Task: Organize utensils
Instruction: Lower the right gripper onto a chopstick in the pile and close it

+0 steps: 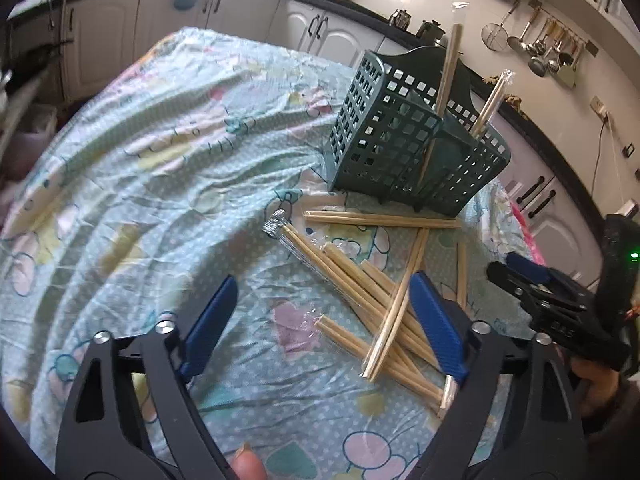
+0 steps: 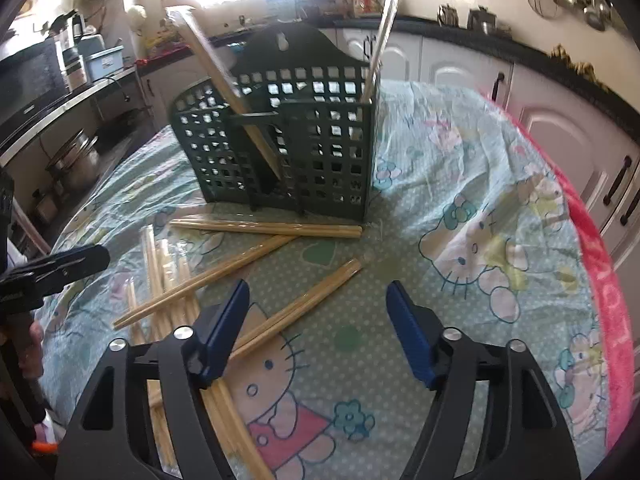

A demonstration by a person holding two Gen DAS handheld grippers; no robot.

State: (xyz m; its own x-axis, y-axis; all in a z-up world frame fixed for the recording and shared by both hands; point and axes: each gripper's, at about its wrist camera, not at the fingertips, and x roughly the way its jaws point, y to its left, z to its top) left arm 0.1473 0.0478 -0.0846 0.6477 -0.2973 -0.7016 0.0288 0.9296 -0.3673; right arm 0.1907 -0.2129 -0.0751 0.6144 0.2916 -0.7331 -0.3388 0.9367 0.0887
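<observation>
The left gripper (image 1: 324,320) hangs low over the table with its blue pads spread wide and nothing between them. Its right-hand pad (image 1: 438,326) sits over the near end of a loose pile of chopsticks (image 1: 372,300), but whether it touches them cannot be told. The right gripper (image 2: 318,328) is spread wide as well and holds nothing; one wrapped pair of chopsticks (image 2: 296,308) lies on the cloth slanting under its left pad (image 2: 224,330).

The pile lies on a pale blue cartoon-cat tablecloth (image 1: 160,184) that covers the table. The pairs are bamboo-coloured, several in clear plastic sleeves, and they cross one another at different angles. One pair (image 1: 380,218) lies flat just in front of the basket, roughly parallel to its front wall.

Beyond the pile stands a dark green plastic basket (image 1: 384,136) with square holes in its walls and a tall arched back panel. It stands upright on the cloth and is divided into compartments. In the right wrist view, one wrapped pair (image 2: 224,84) leans to the left out of the left compartment, and another (image 2: 382,30) stands nearly upright at the right corner. Nothing else shows through the holes.

Behind the table run white cabinets (image 1: 332,36) under a dark counter, with ladles and strainers (image 1: 540,48) hanging on the wall.
</observation>
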